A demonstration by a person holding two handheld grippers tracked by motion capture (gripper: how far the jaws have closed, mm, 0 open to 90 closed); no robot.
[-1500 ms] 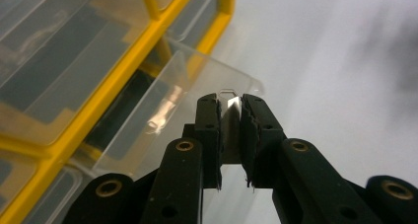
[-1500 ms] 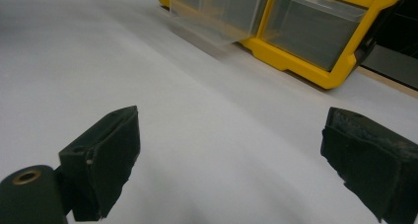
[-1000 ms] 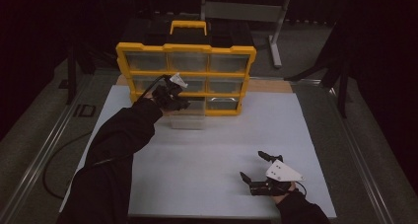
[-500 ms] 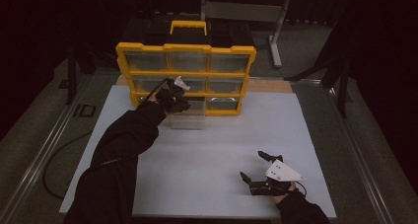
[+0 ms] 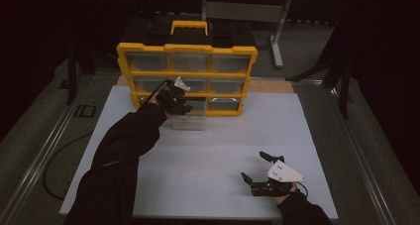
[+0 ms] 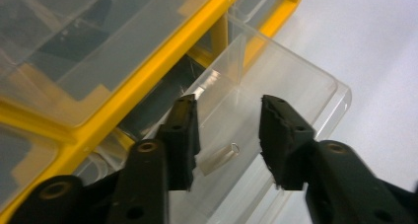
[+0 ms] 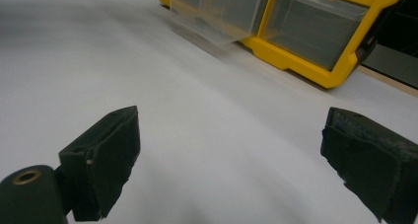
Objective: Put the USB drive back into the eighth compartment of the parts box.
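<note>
Drawer, clear plastic, was seen pulled partly out of the yellow organizer, just under and ahead of the left gripper, whose jaws were parted narrowly over a small clear tube inside. The opening was judged done; grasping the tube was left. The right gripper was held wide over the table. Compared with the earlier frame, little was changed.

White table under dim light — a yellow drawer organizer stands at its far edge, one clear drawer pulled out over the surface, and the right gripper rests near the front edge.
</note>
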